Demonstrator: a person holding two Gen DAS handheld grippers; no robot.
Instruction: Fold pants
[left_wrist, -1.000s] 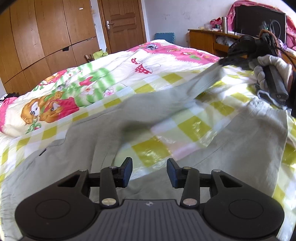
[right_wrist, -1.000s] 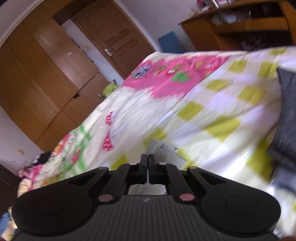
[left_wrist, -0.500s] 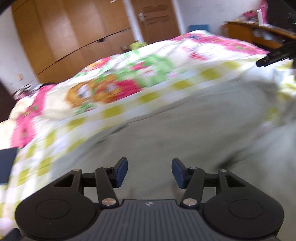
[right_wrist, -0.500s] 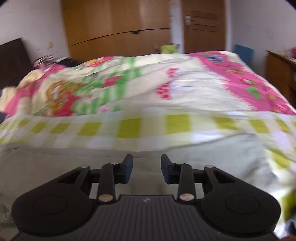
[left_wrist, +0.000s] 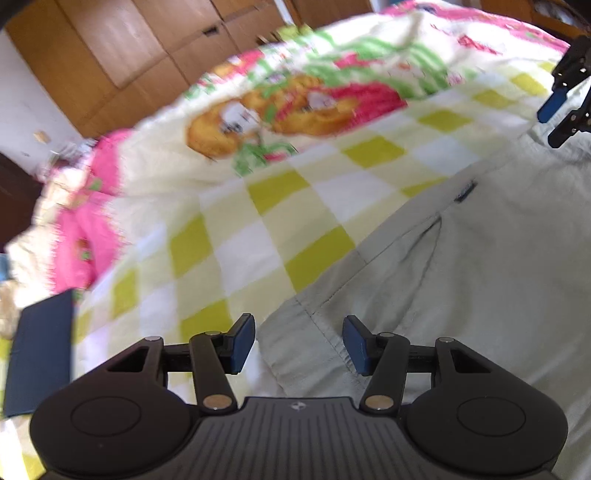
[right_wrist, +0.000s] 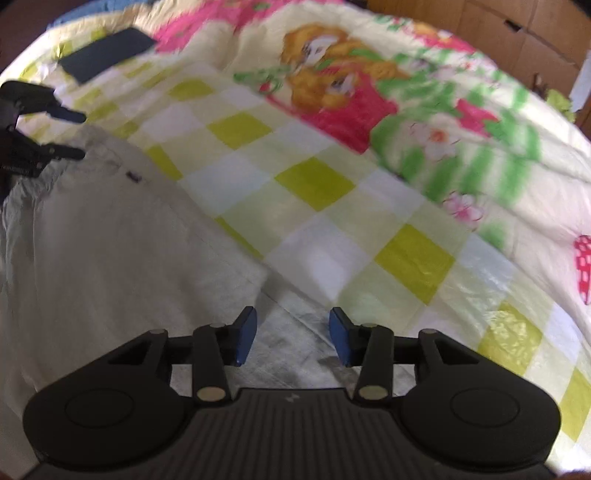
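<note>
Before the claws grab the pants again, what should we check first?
1. Left claw open, nothing pinched: ok; its jaws have just been opening.
2. Right claw open, nothing pinched: ok; its jaws have just been opening too.
3. Pants lying on the blanket: ok.
4. Pants corner under the left claw: ok.
5. Pants edge under the right claw: ok.
6. Pants free of wrinkles: cannot tell, pictures blurred.
</note>
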